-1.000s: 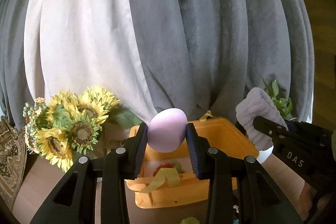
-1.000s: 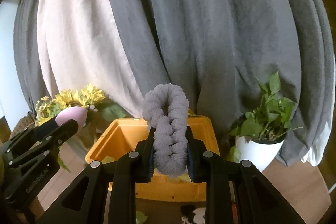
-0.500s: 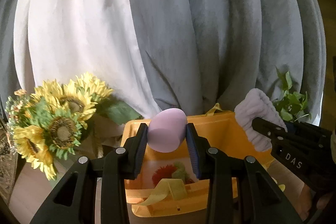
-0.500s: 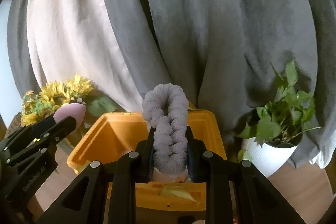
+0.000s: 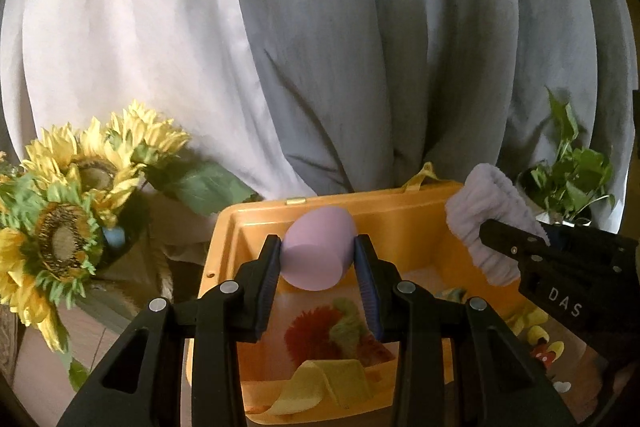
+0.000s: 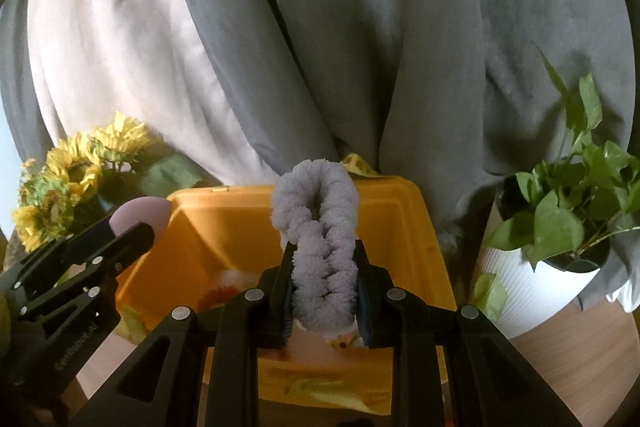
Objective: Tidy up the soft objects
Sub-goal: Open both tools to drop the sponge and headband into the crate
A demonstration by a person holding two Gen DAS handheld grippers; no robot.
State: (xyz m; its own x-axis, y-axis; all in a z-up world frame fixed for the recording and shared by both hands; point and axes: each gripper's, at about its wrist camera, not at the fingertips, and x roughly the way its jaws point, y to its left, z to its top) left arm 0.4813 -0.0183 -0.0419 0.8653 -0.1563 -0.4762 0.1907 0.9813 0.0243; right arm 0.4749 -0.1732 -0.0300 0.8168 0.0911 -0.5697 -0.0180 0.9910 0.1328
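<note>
Left wrist view first: the left gripper [image 5: 318, 263] is clenched on a lilac egg-shaped sponge [image 5: 318, 253], pinched at its sides so the rounded tip points forward. It hangs above the open orange bin [image 5: 256, 223], over the near-left part. Some yellow and red soft things [image 5: 332, 335] already lie inside, so I'd guess this is where everything goes. At the right edge the right gripper [image 5: 516, 251] pokes in, squeezing a fluffy lavender scrunchie [image 5: 484, 211]. Sunflowers [image 5: 68, 211] stand just left of the bin.

Right wrist view: the right gripper [image 6: 324, 287] grasps the scrunchie [image 6: 320, 227] low down, its loop standing up, also above the bin [image 6: 400, 227]. The left gripper [image 6: 136, 231] with the sponge [image 6: 140, 213] hovers over the bin's left rim. A potted plant [image 6: 560, 219] sits to the right. Both pieces look ready to drop in.
</note>
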